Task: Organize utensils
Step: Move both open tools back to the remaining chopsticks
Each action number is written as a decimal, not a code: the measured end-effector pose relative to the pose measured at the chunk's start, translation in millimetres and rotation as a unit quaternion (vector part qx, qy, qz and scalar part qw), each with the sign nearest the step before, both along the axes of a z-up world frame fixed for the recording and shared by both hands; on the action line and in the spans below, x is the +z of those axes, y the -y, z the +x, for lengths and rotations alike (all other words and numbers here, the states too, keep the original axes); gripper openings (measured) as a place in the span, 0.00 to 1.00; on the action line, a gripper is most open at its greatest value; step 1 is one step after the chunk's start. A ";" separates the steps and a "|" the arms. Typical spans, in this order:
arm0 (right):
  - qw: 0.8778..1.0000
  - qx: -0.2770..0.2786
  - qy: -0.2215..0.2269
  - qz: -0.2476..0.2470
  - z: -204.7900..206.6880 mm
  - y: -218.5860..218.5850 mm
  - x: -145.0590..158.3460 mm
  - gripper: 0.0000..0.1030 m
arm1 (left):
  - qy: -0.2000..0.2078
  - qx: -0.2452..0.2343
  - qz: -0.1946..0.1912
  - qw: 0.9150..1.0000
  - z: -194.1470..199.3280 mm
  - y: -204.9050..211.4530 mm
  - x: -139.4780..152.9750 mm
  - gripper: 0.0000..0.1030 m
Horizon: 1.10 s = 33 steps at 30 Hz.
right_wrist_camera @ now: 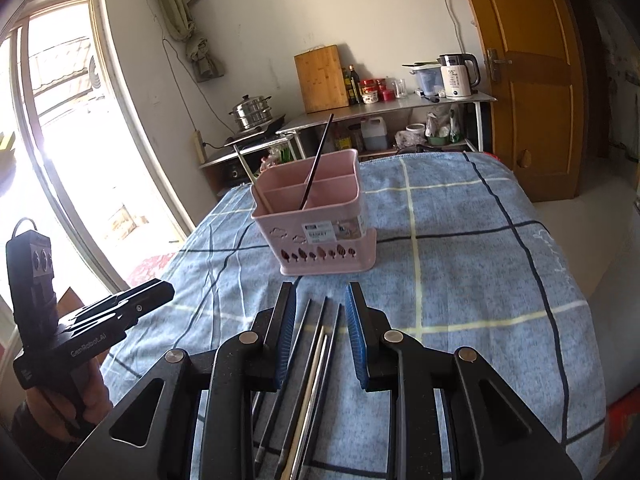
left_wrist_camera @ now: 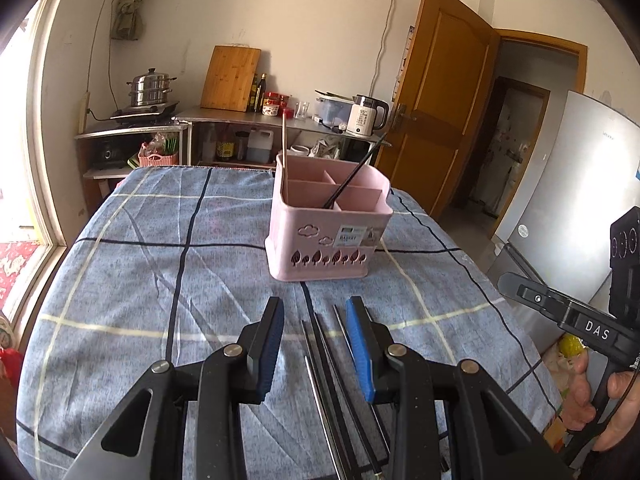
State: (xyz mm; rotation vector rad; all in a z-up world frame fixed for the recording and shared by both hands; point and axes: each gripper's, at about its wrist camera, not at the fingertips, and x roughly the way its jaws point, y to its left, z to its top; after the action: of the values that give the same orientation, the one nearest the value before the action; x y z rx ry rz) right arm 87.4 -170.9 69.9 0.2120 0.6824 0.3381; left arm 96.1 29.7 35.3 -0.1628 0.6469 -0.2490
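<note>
A pink compartment basket (left_wrist_camera: pixel 328 240) (right_wrist_camera: pixel 320 236) stands upright in the middle of the blue checked tablecloth (left_wrist_camera: pixel 160 280). One black chopstick (left_wrist_camera: pixel 356 172) (right_wrist_camera: pixel 316 160) and one pale wooden chopstick (left_wrist_camera: pixel 284 148) (right_wrist_camera: pixel 250 176) lean inside it. Several loose chopsticks (left_wrist_camera: pixel 328 360) (right_wrist_camera: pixel 312 360), dark, metal and wooden, lie side by side on the cloth in front of the basket. My left gripper (left_wrist_camera: pixel 315 305) hovers open over them, pads touching nothing. My right gripper (right_wrist_camera: pixel 321 289) is open over the same bundle, also touching nothing. Each gripper shows at the edge of the other's view, held by a hand.
Behind the table a metal counter (left_wrist_camera: pixel 240 118) carries a steamer pot (left_wrist_camera: pixel 150 88), a wooden cutting board (left_wrist_camera: pixel 230 78), bottles, jars and a white kettle (left_wrist_camera: pixel 366 116). A brown door (left_wrist_camera: pixel 444 92) stands open at the right, with a fridge (left_wrist_camera: pixel 568 200) beside it. A bright window (right_wrist_camera: pixel 68 140) is on the left.
</note>
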 end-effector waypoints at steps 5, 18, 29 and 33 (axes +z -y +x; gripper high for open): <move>1.000 0.002 -0.021 0.000 -15.2 1.5 -17.6 0.25 | -0.016 -0.001 -0.002 1.000 -16.1 1.1 -15.8 0.31; 0.999 0.002 -0.040 -0.005 -23.7 0.4 -33.8 0.25 | -0.047 -0.006 -0.009 0.999 -23.6 3.0 -39.2 0.31; 0.998 0.004 -0.061 -0.012 -16.8 -5.2 -47.5 0.25 | -0.075 -0.005 -0.005 0.997 -13.8 5.4 -55.7 0.31; 0.997 0.004 -0.072 -0.013 -11.4 -7.6 -54.8 0.25 | -0.087 -0.006 -0.005 0.996 -4.4 6.1 -62.7 0.31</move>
State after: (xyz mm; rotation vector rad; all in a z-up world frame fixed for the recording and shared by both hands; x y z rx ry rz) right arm 76.0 -163.2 15.0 0.2098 0.8303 0.3236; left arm 91.7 23.6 -27.4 -0.1908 0.8197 -0.2514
